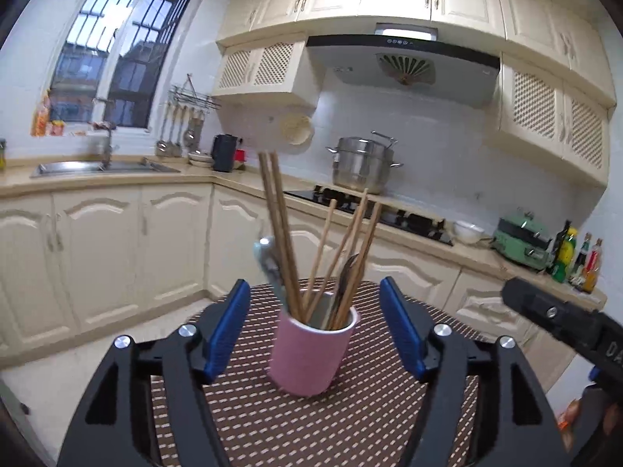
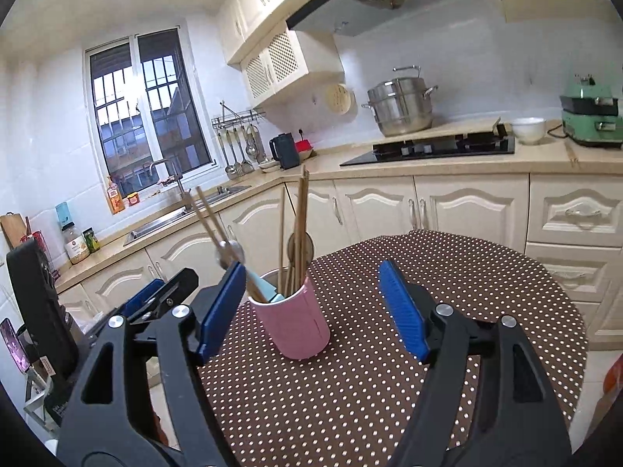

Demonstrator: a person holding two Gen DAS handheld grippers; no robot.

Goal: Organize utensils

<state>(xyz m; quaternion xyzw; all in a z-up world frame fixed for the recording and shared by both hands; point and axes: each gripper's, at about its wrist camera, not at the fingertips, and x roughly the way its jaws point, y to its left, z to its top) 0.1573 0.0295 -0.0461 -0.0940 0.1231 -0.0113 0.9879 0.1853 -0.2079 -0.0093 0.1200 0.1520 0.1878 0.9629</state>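
Looking along the left claw, its blue pads stand apart, touching nothing; the pink cup sits between them on the dotted tabletop. Five chopsticks are countable; a blurred spoon leans at 11 o'clock. The cup hides their lower ends. From the right wrist, the right claw also gapes empty, the cup at 10 o'clock; its left pad overlaps the spoon.

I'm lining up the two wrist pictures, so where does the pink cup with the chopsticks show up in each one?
Left wrist: pink cup at lower centre, between the open blue pads.
Right wrist: pink cup left of centre, beside the left-hand blue pad.
Shared landmark: the steel steamer pot by the stove.
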